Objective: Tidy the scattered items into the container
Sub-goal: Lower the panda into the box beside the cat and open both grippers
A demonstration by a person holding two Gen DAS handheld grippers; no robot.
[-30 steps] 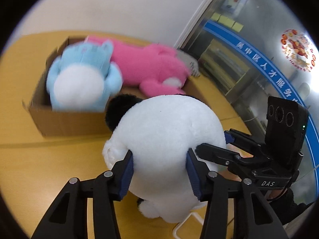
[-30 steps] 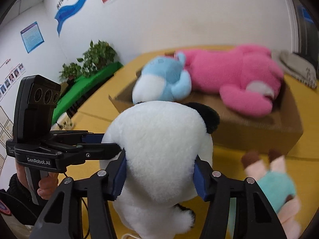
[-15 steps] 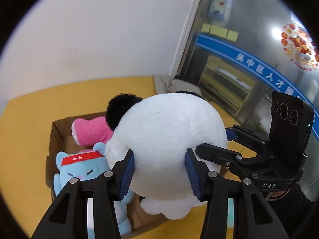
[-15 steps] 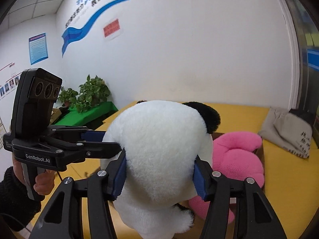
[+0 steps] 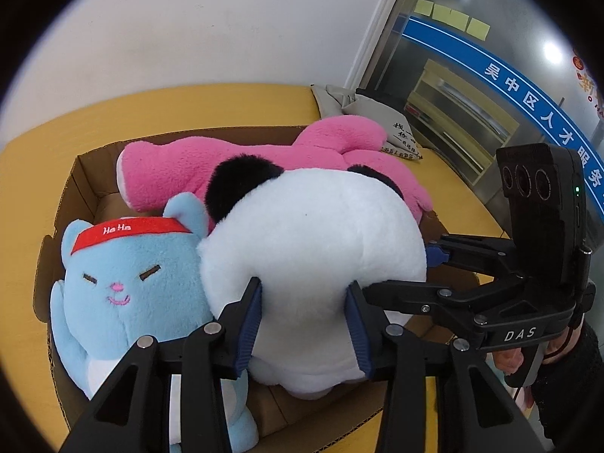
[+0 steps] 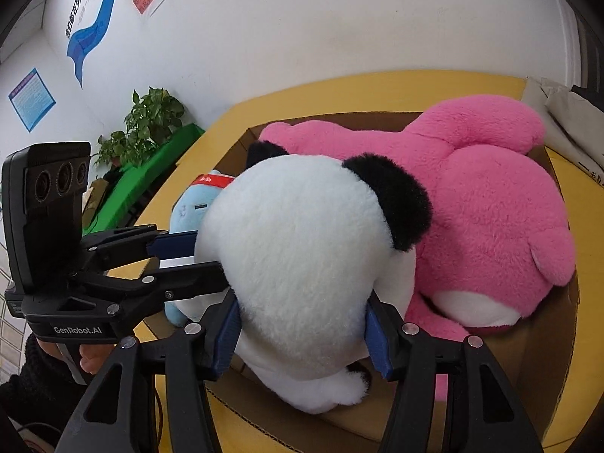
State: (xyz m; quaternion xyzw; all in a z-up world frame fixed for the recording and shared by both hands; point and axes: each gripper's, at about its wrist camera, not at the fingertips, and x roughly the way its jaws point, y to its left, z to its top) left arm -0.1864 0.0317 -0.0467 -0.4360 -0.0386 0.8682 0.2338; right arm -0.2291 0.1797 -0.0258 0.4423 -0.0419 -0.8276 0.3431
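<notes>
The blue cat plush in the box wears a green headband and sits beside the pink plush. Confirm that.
Not quite: the headband on the blue cat plush is red, not green, as the left wrist view shows. The rest holds: it sits in the cardboard box beside the pink plush.

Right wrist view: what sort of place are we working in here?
Probably an office or public service centre, not a home: printed notices and a blue banner on the white wall, a potted plant on a green stand, and a glass door with blue lettering.
</notes>
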